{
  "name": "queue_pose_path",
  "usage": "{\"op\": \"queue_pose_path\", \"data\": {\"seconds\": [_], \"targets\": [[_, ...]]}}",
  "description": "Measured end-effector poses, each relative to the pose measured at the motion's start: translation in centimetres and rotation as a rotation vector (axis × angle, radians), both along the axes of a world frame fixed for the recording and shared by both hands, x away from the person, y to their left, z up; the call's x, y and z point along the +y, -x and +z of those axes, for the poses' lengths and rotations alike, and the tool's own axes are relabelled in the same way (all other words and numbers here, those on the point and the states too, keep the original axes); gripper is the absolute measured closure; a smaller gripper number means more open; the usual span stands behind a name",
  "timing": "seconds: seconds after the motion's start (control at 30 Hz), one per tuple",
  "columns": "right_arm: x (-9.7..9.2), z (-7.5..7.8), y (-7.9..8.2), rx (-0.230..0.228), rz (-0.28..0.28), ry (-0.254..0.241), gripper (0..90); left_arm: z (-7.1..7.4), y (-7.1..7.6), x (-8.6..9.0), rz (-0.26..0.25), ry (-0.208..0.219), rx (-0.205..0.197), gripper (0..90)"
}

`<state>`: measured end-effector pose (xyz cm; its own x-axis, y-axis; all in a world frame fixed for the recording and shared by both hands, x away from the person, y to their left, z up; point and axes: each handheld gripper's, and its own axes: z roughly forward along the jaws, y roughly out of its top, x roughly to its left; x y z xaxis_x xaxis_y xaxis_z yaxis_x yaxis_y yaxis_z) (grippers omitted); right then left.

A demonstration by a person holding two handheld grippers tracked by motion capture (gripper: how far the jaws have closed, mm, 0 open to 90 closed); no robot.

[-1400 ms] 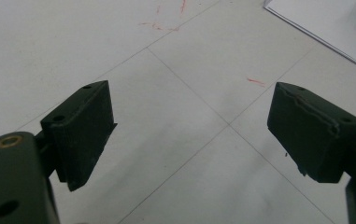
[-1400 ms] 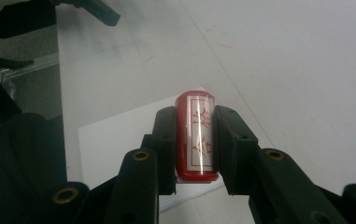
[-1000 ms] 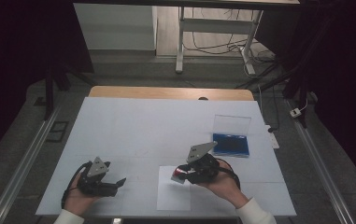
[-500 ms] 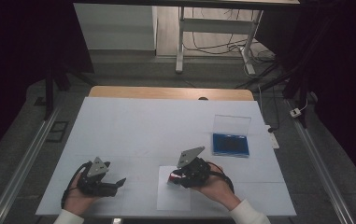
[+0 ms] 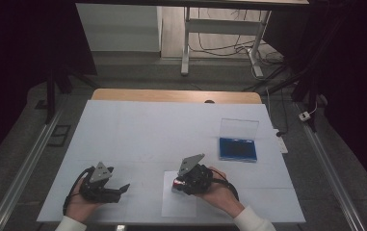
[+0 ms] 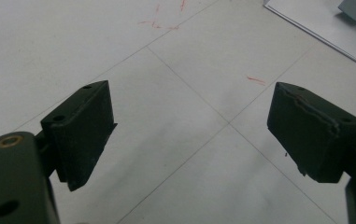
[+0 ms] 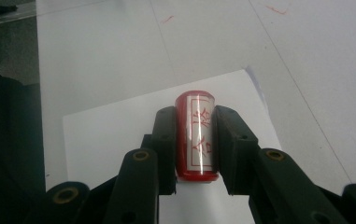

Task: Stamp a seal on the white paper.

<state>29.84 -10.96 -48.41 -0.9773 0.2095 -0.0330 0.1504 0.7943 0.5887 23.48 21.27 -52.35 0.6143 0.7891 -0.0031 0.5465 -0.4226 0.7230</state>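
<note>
Nearest me, my right gripper (image 7: 195,140) has its two black jaws closed tight on a red stamp (image 7: 195,135), and its own view gives what the high view cannot: a short red cylinder with a pale panel of red characters down its side, pinched lengthwise between the pads above a white sheet of paper (image 7: 119,135). From above, the stamp (image 5: 176,183) is just a red speck at the gripper's tip (image 5: 178,184), over the sheet's (image 5: 176,207) upper left part near the table's (image 5: 147,130) front edge.

My left gripper (image 6: 189,130) holds nothing, its jaws spread wide over bare table marked with faint red scribbles; the high view puts it (image 5: 118,190) well left of the sheet.

I count two grippers, one stamp, one sheet. Farther off to the right lies one blue ink pad (image 5: 238,148) with its clear lid (image 5: 239,129) standing open.
</note>
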Motion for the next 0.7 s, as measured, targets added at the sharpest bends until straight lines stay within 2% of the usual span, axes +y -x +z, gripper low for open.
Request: {"op": "queue_pose_path", "data": {"seconds": [0.7], "targets": [[0.37, -0.34, 0.03, -0.018, 0.002, 0.031, 69.9, -0.02, 0.00, -0.01, -0.004, 0.001, 0.003, 14.9]]}}
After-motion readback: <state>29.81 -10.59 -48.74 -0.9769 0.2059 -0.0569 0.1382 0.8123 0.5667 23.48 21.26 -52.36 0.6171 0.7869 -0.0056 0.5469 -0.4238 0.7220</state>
